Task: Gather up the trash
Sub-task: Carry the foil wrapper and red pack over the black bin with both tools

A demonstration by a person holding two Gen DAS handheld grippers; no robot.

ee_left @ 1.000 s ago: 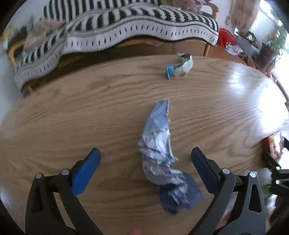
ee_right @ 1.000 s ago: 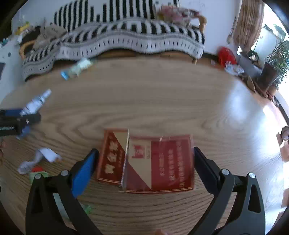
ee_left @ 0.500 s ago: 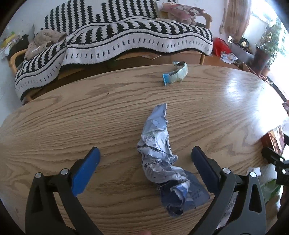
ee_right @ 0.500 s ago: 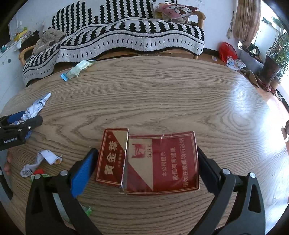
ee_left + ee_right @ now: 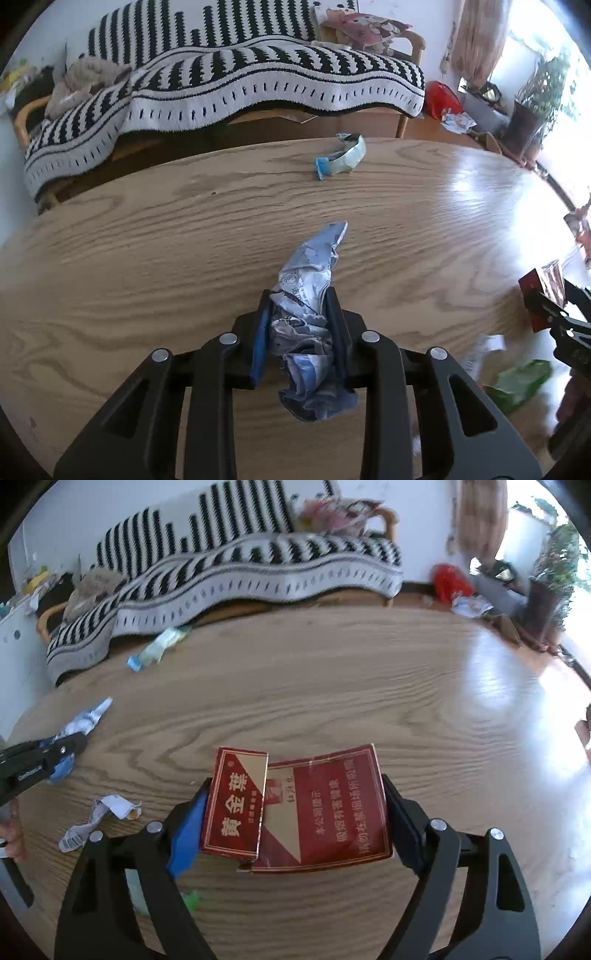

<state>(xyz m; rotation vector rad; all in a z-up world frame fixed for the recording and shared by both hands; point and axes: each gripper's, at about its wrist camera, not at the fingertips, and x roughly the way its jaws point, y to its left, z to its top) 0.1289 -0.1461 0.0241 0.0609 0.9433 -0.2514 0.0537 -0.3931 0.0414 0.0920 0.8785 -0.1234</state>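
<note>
Closed in since a second ago: left gripper (image 5: 298,314), jaws just drawn together and now pinching the crumpled blue-and-white wrapper (image 5: 308,295), its pointed end sticking out past the fingertips over the wooden table (image 5: 147,236). Also narrowed: right gripper (image 5: 295,797), jaws just closing and now pressing both edges of the flattened red cigarette pack (image 5: 325,808) (a flap folded over on its left side), pack lying flat on the wood. Further out, near the table's far edge, a pale green-and-blue wrapper (image 5: 341,157). Beside the right gripper's blue finger, a crumpled white paper scrap (image 5: 99,818); low at the edge of the left view, blurred green trash (image 5: 521,380). Beyond the table, a sofa under a black-and-white striped blanket (image 5: 258,85)
</note>
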